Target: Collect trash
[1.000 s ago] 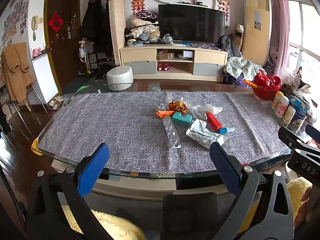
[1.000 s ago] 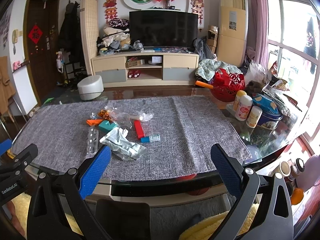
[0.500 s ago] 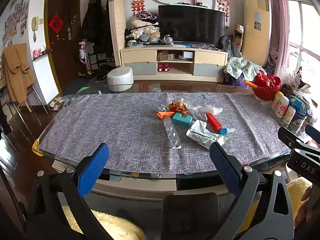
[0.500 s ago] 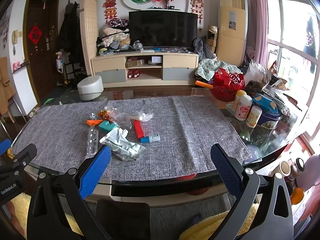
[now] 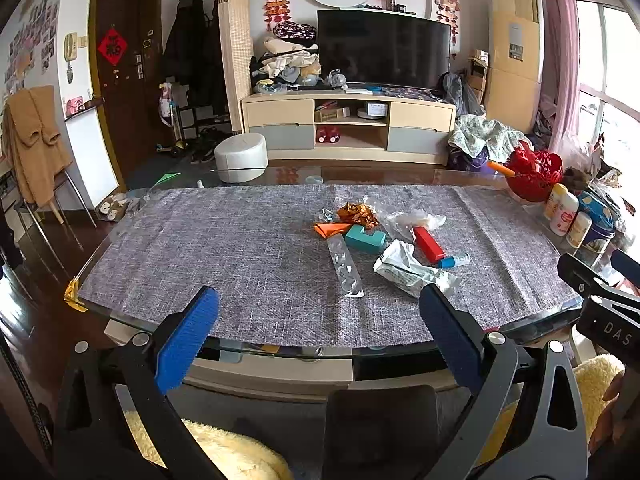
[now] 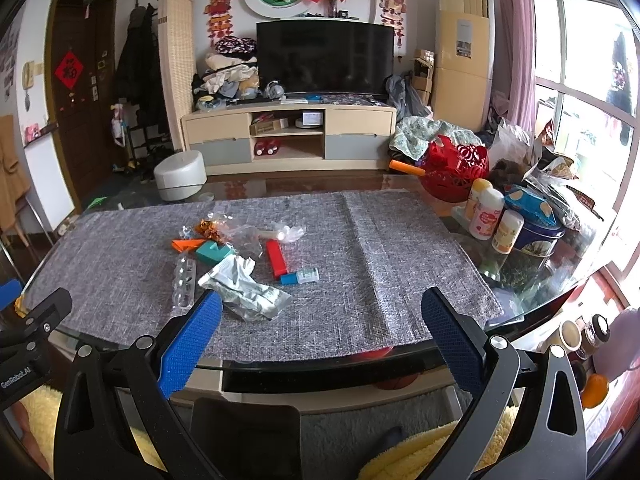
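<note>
Trash pile [image 5: 380, 244], perhaps eight pieces, mid-bench; bare grey mat [image 5: 208, 248] surrounds it; both grippers [image 5: 316, 320] [image 6: 320, 320] with fingers released at the bench's near edge.

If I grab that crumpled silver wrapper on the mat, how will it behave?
The wrapper looks like thin, creased foil, so it's probably very light and will likely crush flat rather than hold its shape. Its shiny surface may slip, and it lies flat on the mat, so pinching a raised fold seems safest.
</note>
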